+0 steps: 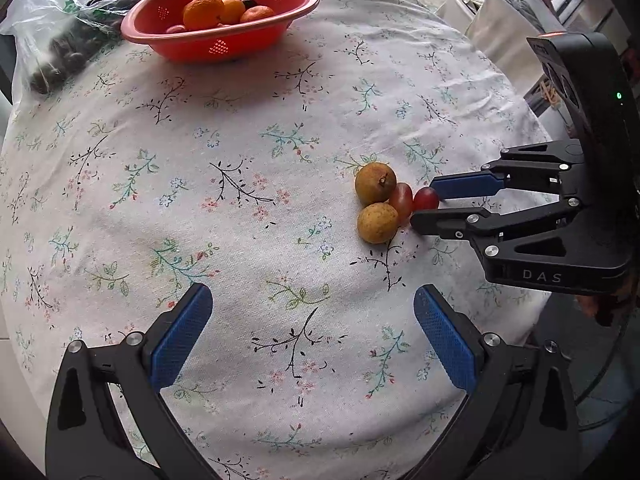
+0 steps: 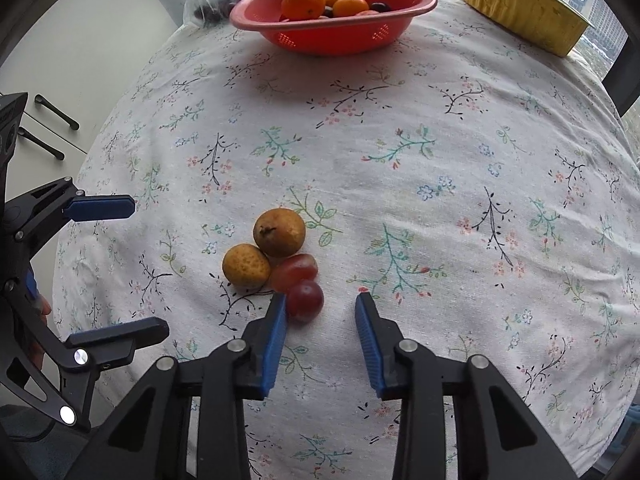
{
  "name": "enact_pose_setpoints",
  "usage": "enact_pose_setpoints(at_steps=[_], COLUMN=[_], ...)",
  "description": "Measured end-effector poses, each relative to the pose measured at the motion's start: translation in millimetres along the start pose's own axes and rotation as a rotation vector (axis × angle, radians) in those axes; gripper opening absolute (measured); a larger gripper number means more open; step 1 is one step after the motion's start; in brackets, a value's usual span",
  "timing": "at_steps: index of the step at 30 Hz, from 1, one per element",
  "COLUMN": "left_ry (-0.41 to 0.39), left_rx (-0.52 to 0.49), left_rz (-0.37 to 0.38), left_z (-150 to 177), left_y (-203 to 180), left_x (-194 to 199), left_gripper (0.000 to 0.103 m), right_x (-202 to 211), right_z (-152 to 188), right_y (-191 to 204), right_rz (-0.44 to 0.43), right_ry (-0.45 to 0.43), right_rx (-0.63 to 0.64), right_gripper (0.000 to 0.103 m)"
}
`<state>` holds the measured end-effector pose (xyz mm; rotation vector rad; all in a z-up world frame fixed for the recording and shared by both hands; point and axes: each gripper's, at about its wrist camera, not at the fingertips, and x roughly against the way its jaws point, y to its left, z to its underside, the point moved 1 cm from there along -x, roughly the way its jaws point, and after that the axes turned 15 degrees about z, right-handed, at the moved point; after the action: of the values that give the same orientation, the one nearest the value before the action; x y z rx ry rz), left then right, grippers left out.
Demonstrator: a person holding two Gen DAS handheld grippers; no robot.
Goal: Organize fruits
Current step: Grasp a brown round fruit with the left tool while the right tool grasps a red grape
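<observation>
Two brownish-yellow round fruits [image 1: 375,182] [image 2: 279,232] and two red grapes lie bunched on the flowered tablecloth [image 1: 240,140]. My right gripper [image 2: 320,304] [image 1: 425,205] points down at the nearer grape [image 2: 305,300] [image 1: 426,198]. Its left pad [image 2: 276,340] touches the grape, while the right pad stands clear, so it is open. The other grape [image 2: 294,272] rests against the round fruits. My left gripper [image 1: 312,332] [image 2: 151,266] hovers wide open over bare cloth, holding nothing. A red colander bowl [image 1: 220,46] [image 2: 332,40] with oranges and dark fruit sits at the far side.
A clear plastic bag [image 1: 60,40] of dark fruit lies beside the bowl. A yellow container [image 2: 516,4] stands at the far right edge. The round table drops off on all sides; a cabinet with black handles [image 2: 52,112] is to the left.
</observation>
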<state>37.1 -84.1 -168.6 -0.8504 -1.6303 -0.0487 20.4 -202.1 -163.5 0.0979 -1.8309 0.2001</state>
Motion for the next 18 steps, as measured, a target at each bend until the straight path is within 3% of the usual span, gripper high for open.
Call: enact_pose_setpoints(at_steps=[18], left_ry=[0.015], left_rx=[-0.018], left_rz=[0.020], left_z=[-26.8], left_y=[-11.2], left_x=[-27.2], left_gripper=[0.101], right_x=[5.5], right_z=[1.5], right_y=[-18.7], right_rz=[-0.058], right_ry=[0.003], right_rx=[-0.042], right_gripper=[0.025])
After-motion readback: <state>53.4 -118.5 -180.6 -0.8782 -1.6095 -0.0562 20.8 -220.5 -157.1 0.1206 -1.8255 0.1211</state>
